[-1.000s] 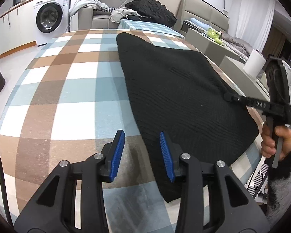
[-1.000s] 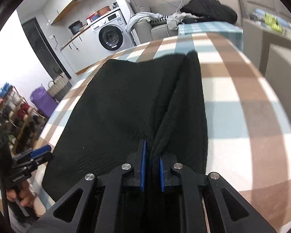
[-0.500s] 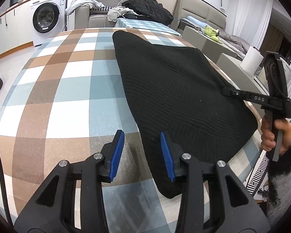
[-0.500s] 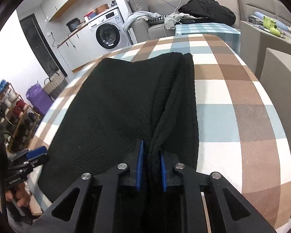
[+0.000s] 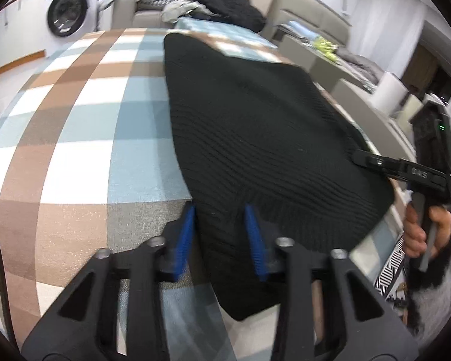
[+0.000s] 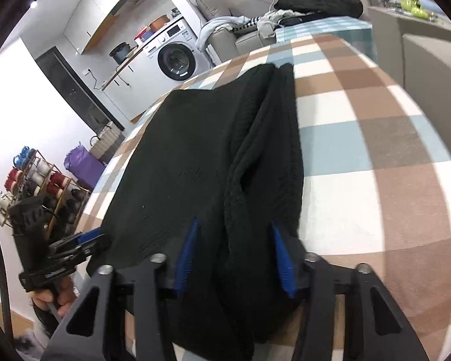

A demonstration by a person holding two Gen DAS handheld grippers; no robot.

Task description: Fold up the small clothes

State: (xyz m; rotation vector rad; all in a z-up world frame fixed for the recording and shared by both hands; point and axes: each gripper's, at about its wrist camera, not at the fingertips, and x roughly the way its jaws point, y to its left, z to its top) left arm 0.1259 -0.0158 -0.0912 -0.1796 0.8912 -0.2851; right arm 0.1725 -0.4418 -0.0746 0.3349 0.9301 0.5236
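Surroundings: white front-loading washing machine (image 6: 173,60) upper left; grey sofa (image 5: 141,15) at top.
Garment: black ribbed knit garment (image 5: 255,138) mid-frame on checked tablecloth (image 5: 75,126).
Left gripper (image 5: 221,234): spread, straddling the hem's corner.
Right gripper (image 6: 234,255): spread, fold between fingers.

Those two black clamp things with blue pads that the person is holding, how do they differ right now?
The left tool straddles the near corner of the black knitted garment, one blue pad on the checked tablecloth, the other over the fabric. The right tool has both pads over the garment, either side of a raised fold. The right tool looks opened wider. Both are open, gripping nothing.
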